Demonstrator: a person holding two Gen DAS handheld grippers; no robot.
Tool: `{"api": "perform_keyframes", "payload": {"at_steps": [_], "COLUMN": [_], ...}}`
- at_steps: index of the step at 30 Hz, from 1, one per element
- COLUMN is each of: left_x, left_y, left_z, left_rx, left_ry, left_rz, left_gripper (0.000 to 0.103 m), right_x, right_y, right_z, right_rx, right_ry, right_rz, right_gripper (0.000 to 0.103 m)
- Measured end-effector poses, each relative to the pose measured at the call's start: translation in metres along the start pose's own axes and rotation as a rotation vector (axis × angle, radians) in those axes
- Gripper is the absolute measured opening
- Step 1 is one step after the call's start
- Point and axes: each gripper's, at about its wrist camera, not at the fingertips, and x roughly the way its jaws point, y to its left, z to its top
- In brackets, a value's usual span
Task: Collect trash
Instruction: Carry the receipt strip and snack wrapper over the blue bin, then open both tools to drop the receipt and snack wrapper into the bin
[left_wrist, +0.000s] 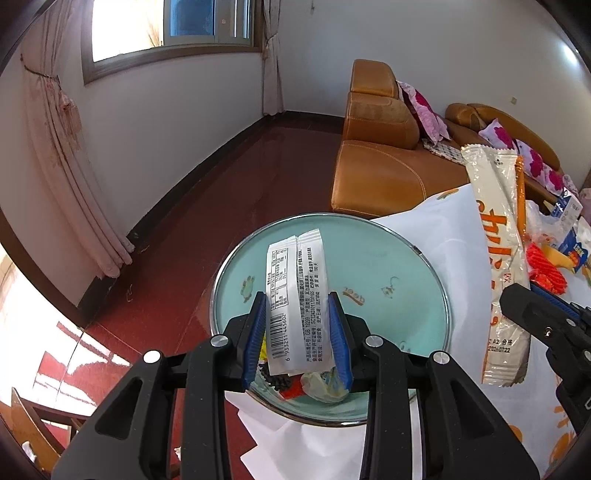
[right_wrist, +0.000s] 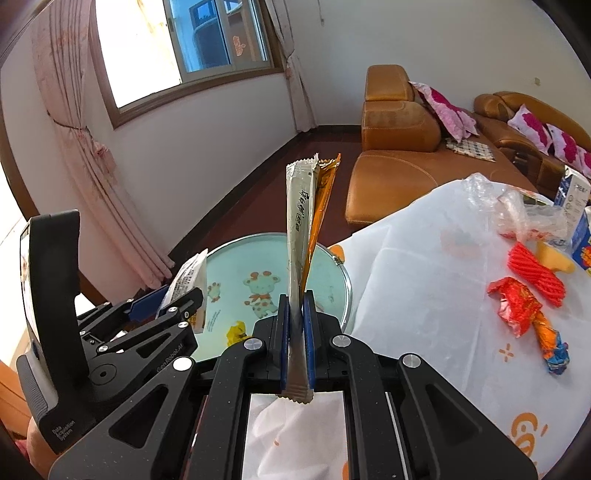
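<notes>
The left gripper (left_wrist: 297, 325) is clamping a white barcoded wrapper (left_wrist: 295, 295) directly above the teal round basin (left_wrist: 406, 266). The right gripper (right_wrist: 296, 321) is pinching a cream-and-orange wrapper (right_wrist: 304, 221) upright, just beside the basin's rim. Red wrappers (right_wrist: 517, 306) are lying on the white tablecloth (right_wrist: 424, 277), right of the basin.
</notes>
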Motion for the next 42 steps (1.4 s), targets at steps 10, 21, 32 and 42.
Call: {"api": "perform_keyframes", "payload": {"at_steps": [10,21,32,42], "left_x": [0.023,0.036,0.042,0.038], "left_y": [0.005,0.008,0.002,-0.005], "left_z": [0.005,0.006,0.005,0.002], "left_rx": [-0.013,-0.019,-0.01,0.015], "left_ry": [0.038,0.073,0.09,0.091], "left_rz": [0.002,0.014,0.021,0.032], "left_gripper": [0.033,0.033,0.033,0.035], "right_x": [0.033,0.074,0.074,0.044], "right_y": [0.003,0.004,-0.01,-0.024], "right_z": [-0.001,0.0,0.0,-0.002], "right_rx": [-0.012,-0.021,0.022,0.045], "right_ry": [0.062,0.145,0.144,0.06], "right_rz": [0.003,0.031,0.049,-0.042], "right_gripper": [0.009,0.012,0.021,0.051]}}
